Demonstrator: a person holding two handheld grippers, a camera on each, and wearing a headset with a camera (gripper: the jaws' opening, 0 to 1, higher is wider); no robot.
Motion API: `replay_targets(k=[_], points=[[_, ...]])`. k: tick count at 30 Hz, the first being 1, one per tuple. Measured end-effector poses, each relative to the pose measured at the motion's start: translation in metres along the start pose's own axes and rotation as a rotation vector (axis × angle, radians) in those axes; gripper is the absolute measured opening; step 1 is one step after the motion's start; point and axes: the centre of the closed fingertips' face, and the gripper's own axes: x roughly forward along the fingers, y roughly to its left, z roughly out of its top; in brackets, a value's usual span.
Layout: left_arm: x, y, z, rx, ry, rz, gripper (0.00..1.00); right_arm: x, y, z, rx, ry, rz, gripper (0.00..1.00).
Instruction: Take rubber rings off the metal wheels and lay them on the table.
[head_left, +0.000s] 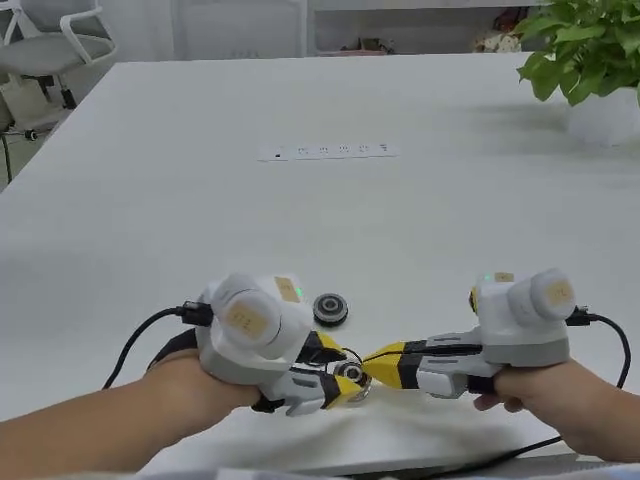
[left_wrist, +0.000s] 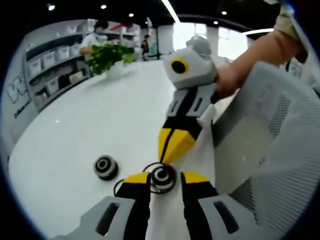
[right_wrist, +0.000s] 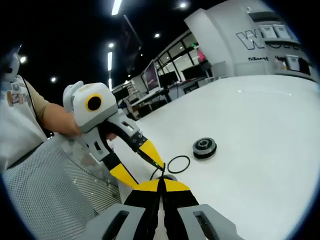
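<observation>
Where the left gripper's (left_wrist: 165, 180) yellow-tipped fingers come together, they clamp a small metal wheel (left_wrist: 162, 176) from both sides, and the wheel sits squarely between the tips at the near edge of the table (head_left: 320, 220). In the head view this gripper lies low and to the left, wrapped by a hand, its jaws pointing right. Facing it nose to nose, the right gripper (right_wrist: 161, 186) has its jaws pressed flat together. A thin black strand runs into their tips, so they appear to pinch the rubber ring (right_wrist: 178, 164). The ring is half off the wheel: in the right gripper view one loop of it stands out as a slack oval just beside the clamped wheel, and in the left gripper view thin black arcs show on either side of that wheel. The right gripper's tips nearly touch the wheel.

Just beyond the two grippers, a second wheel (head_left: 330, 308) lies flat on the white table with its dark rubber ring fitted around it. Well farther back, a white power strip (head_left: 328, 152) is set into the tabletop. A green plant (head_left: 585, 45) in a white pot stands at the far right corner, and an office chair (head_left: 50, 40) stands past the far left edge.
</observation>
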Motion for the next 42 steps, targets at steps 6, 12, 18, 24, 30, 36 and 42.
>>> replay_targets(k=[6, 12, 18, 24, 30, 36, 42], points=[[-0.012, 0.001, 0.006, -0.02, -0.028, -0.001, 0.3, -0.001, 0.002, 0.008, -0.008, -0.009, 0.006, 0.0], [-0.028, 0.007, 0.009, -0.024, -0.043, 0.021, 0.36, -0.001, 0.001, 0.015, -0.017, -0.008, 0.009, 0.0], [-0.045, 0.017, 0.008, -0.045, -0.06, 0.05, 0.42, 0.002, 0.0, 0.028, -0.033, -0.018, 0.016, 0.0], [-0.058, 0.029, 0.003, -0.056, -0.058, 0.084, 0.49, 0.009, 0.001, 0.035, -0.046, -0.015, 0.024, 0.0], [-0.07, 0.037, 0.001, -0.074, -0.072, 0.111, 0.55, 0.018, -0.003, 0.042, -0.06, -0.004, 0.033, 0.0], [-0.081, 0.045, -0.008, -0.086, -0.066, 0.139, 0.6, 0.029, -0.002, 0.045, -0.074, 0.021, 0.048, 0.0], [-0.09, 0.052, -0.016, -0.108, -0.064, 0.162, 0.65, 0.042, -0.004, 0.042, -0.08, 0.061, 0.058, 0.0]])
